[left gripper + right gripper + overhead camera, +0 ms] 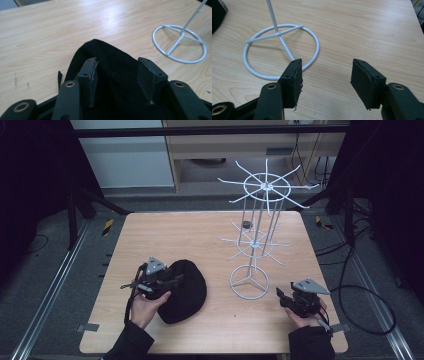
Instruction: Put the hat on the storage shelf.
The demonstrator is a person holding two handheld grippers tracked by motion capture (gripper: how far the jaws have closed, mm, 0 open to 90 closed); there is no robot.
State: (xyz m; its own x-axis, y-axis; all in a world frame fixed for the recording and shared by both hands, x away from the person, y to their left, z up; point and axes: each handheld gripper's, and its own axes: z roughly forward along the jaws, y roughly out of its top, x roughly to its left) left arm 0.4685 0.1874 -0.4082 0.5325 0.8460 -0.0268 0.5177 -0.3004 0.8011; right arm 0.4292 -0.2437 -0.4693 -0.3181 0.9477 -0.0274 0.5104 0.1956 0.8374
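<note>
A black cloth hat (187,292) lies on the left half of the wooden table (165,235). My left gripper (175,280) is at the hat's left edge, held by a hand. In the left gripper view its jaws stand open (117,62), with the black hat (107,55) lying under and between them. A white wire hook stand (266,185) rises right of centre on a ring base (249,282). My right gripper (281,294) hovers just right of that base. It is open (325,62) over bare wood, and the ring base (244,53) is ahead to its left.
A small dark round object (246,224) sits on the table behind the stand. The stand's ring base (175,46) lies to the right of the hat. Its hook arms spread wide at two heights. Cables (370,295) run along the floor at the right.
</note>
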